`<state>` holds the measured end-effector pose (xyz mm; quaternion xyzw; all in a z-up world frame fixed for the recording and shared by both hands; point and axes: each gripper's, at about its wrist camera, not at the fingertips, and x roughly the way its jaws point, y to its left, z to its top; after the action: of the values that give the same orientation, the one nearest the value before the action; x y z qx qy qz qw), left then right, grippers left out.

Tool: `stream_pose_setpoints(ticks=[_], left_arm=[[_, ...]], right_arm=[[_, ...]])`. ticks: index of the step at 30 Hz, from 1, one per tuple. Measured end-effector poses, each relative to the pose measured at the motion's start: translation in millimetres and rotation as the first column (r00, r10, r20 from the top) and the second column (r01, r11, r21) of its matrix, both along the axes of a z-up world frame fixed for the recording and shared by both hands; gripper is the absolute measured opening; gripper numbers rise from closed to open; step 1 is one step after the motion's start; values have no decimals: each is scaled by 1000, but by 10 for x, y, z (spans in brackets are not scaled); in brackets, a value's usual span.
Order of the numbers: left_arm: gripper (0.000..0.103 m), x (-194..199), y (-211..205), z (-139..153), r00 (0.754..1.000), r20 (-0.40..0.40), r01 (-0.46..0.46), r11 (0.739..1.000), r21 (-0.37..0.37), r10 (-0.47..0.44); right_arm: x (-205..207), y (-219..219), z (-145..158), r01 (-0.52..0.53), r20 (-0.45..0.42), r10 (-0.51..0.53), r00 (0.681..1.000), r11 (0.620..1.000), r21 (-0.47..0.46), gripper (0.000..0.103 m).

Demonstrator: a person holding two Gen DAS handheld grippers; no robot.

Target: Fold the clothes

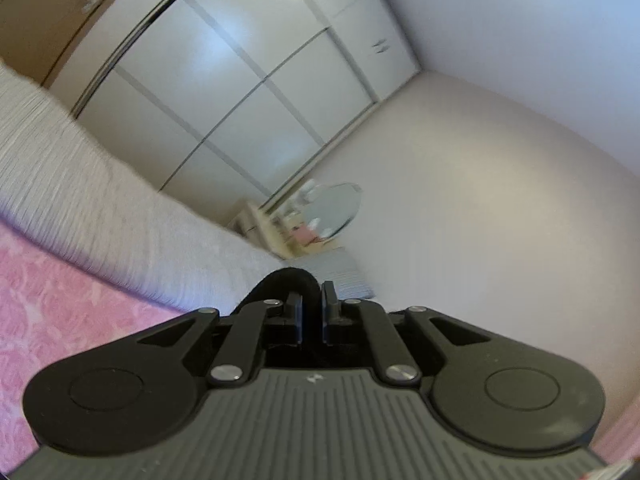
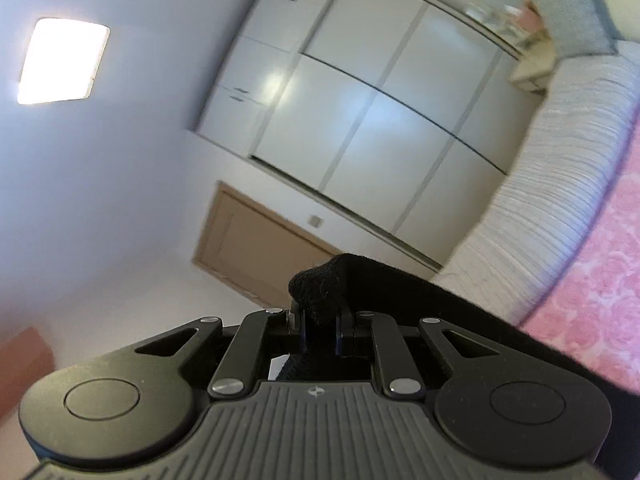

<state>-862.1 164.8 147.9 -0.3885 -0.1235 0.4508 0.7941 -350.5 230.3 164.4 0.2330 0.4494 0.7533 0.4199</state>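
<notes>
While both of my claws point up toward the wardrobe (image 2: pixel 372 120), each is clamped on black cloth: the left claw (image 1: pixel 311 312) pinches a dark fold, and the right claw (image 2: pixel 320 320) grips a knitted corner of the black garment (image 2: pixel 440 304), which trails off to its right above the pink bedspread (image 2: pixel 592 288). I judge I should keep both grips level and the edge taut. Blur hides the cloth between them; no container shows.
</notes>
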Motion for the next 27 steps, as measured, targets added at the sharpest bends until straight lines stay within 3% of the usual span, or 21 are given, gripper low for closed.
stream_pose_setpoints(ticks=[6,10,14,17,20,21,24,25,27], left_arm=[[5,85,748,-250,997,-57,-64,996,-64,60],[5,136,1047,-23,994,-79,-77,997,10,77],[5,236,1085,306,992,-96,-69,990,125,81],[5,303,921,285,991,-109,-55,986,156,73],[5,345,665,-187,989,-142,-33,995,95,46],[6,356,568,-382,988,-153,-28,997,66,38],[6,292,72,-1286,984,-174,-56,991,-120,35],[6,269,-99,-1603,983,-179,-70,979,-190,36],[6,220,-457,-2385,977,-207,-130,912,-388,51]], right_arm=[[-3,816,-415,38,-1,-38,999,988,-153,14],[9,1167,-363,39,3,-39,999,991,-128,15],[89,1044,-239,37,27,-35,999,997,-69,15],[153,917,-155,35,46,-33,998,999,-25,15],[217,789,-72,32,66,-33,997,999,19,15],[225,705,-208,23,86,-21,996,1000,-18,15],[217,347,-1048,-12,175,60,983,965,-263,15],[214,227,-1328,-19,199,92,976,939,-342,15],[209,-12,-1888,-22,239,160,958,869,-494,17]])
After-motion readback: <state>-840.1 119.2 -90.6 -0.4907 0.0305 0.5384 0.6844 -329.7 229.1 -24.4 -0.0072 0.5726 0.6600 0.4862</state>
